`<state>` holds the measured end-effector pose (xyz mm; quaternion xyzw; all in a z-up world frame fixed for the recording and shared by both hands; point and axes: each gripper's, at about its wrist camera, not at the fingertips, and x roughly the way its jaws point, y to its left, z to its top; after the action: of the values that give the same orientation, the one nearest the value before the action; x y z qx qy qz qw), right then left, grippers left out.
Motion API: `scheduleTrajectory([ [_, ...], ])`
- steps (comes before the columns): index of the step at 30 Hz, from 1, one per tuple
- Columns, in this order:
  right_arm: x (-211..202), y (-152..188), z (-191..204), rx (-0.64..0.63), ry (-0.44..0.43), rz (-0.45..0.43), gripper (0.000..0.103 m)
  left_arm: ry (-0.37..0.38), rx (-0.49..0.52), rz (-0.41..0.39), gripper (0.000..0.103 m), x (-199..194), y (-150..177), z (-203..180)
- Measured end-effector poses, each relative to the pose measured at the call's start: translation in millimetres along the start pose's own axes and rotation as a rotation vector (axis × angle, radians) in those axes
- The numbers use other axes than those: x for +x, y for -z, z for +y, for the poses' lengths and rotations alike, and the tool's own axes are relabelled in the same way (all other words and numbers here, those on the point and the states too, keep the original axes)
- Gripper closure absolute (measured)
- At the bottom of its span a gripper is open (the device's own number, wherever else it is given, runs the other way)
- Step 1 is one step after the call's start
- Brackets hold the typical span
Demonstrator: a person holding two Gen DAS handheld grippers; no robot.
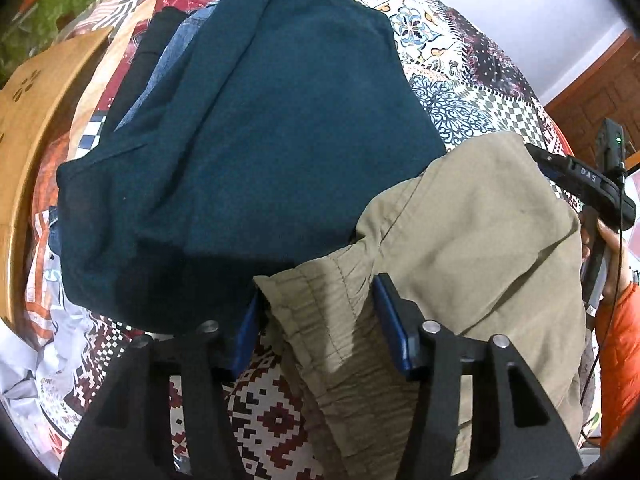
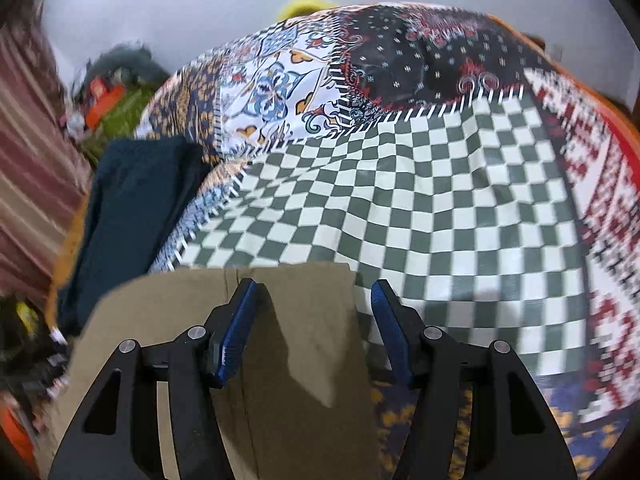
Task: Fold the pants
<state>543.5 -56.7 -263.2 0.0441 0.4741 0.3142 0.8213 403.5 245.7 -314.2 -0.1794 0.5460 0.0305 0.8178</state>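
The khaki pants lie folded on a patterned bedspread. Their elastic waistband sits between the blue pads of my left gripper, which is open around it. In the right wrist view a flat edge of the khaki pants lies between and under the fingers of my right gripper, which is open. The right gripper also shows at the right edge of the left wrist view, beyond the pants.
A folded dark teal garment lies on top of denim and black clothes, left of the pants; it also shows in the right wrist view. A wooden bed frame is at the left. White crumpled cloth is at lower left.
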Motion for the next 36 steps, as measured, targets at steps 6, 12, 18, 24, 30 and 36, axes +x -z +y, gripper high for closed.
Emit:
scheduleTrajectory([
  [6, -8.4, 6.4, 7.6, -0.001, -0.053, 0.000, 0.089, -0.075, 0.100, -0.074, 0.065, -12.1, 0.7, -18.8],
  [12, -53.1, -1.2, 37.5, -0.112, 0.024, -0.091, 0.092, -0.120, 0.120, -0.157, 0.069, -45.6, -11.4, -23.3],
  [18, -126.6, -25.8, 71.2, -0.185, 0.058, -0.240, 0.093, -0.140, 0.141, -0.292, 0.070, -106.3, -26.3, -41.4],
  [24, -189.6, -24.7, 92.0, -0.218, 0.061, -0.352, 0.093, -0.132, 0.209, -0.357, 0.070, -151.5, -15.2, -62.0],
  [30, -228.3, 14.4, 92.9, -0.225, 0.054, -0.367, 0.093, -0.097, 0.258, -0.367, 0.074, -173.6, 19.0, -74.1],
  [36, -263.7, 66.5, 92.1, -0.203, 0.040, -0.373, 0.093, -0.060, 0.288, -0.361, 0.080, -189.8, 58.3, -79.8],
])
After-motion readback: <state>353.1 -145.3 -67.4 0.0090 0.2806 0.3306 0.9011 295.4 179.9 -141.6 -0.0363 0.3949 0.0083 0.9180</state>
